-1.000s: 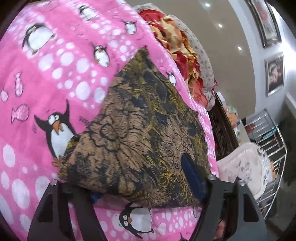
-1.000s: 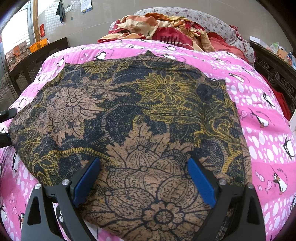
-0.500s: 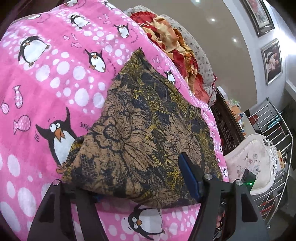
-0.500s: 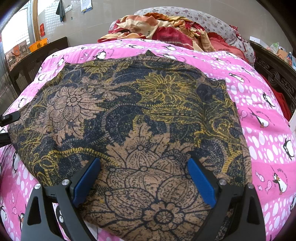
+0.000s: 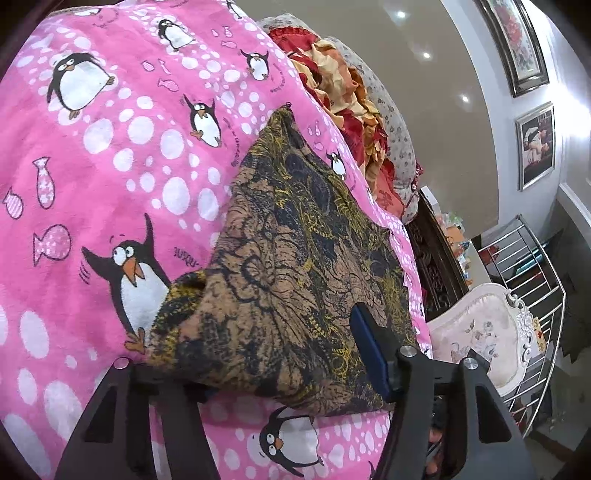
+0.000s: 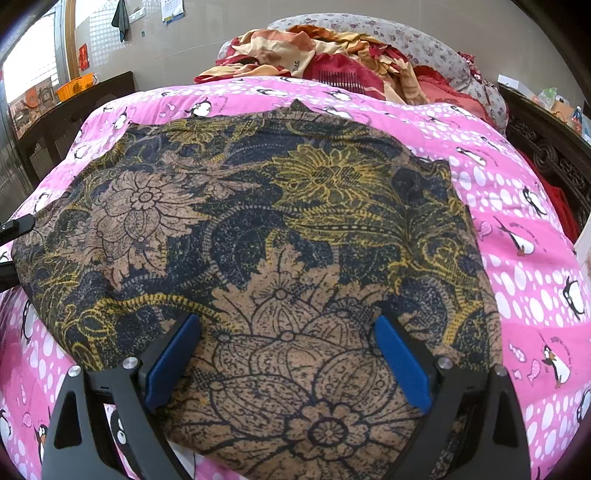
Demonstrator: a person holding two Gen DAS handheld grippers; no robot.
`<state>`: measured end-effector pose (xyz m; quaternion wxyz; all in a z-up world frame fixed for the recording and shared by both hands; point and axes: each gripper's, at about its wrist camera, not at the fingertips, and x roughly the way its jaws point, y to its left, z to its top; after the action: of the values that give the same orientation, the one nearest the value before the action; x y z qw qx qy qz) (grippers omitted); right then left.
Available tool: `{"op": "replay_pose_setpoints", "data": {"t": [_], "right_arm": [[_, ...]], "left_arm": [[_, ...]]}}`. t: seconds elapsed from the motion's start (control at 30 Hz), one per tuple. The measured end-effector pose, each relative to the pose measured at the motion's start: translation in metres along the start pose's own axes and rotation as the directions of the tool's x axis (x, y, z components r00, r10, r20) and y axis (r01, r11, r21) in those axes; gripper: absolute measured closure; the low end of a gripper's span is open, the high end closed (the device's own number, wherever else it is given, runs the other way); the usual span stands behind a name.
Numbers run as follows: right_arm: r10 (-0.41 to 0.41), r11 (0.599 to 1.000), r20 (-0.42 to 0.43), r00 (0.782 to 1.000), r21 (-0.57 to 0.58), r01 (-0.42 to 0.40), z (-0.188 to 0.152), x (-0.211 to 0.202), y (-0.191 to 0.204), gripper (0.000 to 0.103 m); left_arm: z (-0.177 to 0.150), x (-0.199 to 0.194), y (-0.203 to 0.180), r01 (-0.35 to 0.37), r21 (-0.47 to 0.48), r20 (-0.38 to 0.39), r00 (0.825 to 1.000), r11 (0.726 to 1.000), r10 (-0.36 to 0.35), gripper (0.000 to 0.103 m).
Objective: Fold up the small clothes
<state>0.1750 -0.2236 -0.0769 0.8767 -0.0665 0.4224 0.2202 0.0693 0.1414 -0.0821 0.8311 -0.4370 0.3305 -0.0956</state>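
One floral cloth (image 6: 258,240), two wall pictures (image 5: 511,44).

A bed covered by a pink blanket (image 6: 524,206) printed with penguins, fish and white dots. A brown, navy and yellow floral cloth (image 6: 280,258) lies spread flat on it. At the far end lie a crumpled red and cream bedcover (image 6: 332,62) and a flowered pillow (image 6: 424,40).

Both views were bright and evenly lit. Daylight entered through the window (image 6: 33,62) at the upper left of the right wrist frame; ceiling spotlights (image 5: 400,14) produced small glare points at the upper right of the left wrist frame. Fisheye distortion curved all edges; corners were vignetted black. Shadows remained soft.
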Motion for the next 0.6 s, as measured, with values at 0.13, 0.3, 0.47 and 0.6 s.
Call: {"op": "replay_pose_setpoints", "data": {"t": [0.13, 0.3, 0.47, 0.6], "right_arm": [[-0.001, 1.000, 0.000, 1.000, 0.000, 0.001, 0.0000, 0.0000, -0.0001, 0.005], [0.000, 1.000, 0.000, 1.000, 0.000, 0.000, 0.0000, 0.0001, 0.0002, 0.005], [-0.001, 1.000, 0.000, 1.000, 0.000, 0.001, 0.0001, 0.0001, 0.0004, 0.005], [-0.001, 1.000, 0.000, 1.000, -0.001, 0.001, 0.0001, 0.0001, 0.0001, 0.005]], "left_arm": [[-0.0039, 0.0012, -0.0043, -0.022, 0.040, 0.012, 1.000, 0.999, 0.022, 0.063], [-0.0064, 0.0014, -0.0066, -0.028, 0.053, 0.020, 0.999, 0.998, 0.027, 0.063], [-0.0070, 0.0013, -0.0077, -0.032, 0.067, 0.025, 0.999, 0.997, 0.031, 0.063], [-0.0070, 0.0005, -0.0080, -0.024, 0.064, 0.028, 0.999, 0.998, 0.023, 0.063]]}}
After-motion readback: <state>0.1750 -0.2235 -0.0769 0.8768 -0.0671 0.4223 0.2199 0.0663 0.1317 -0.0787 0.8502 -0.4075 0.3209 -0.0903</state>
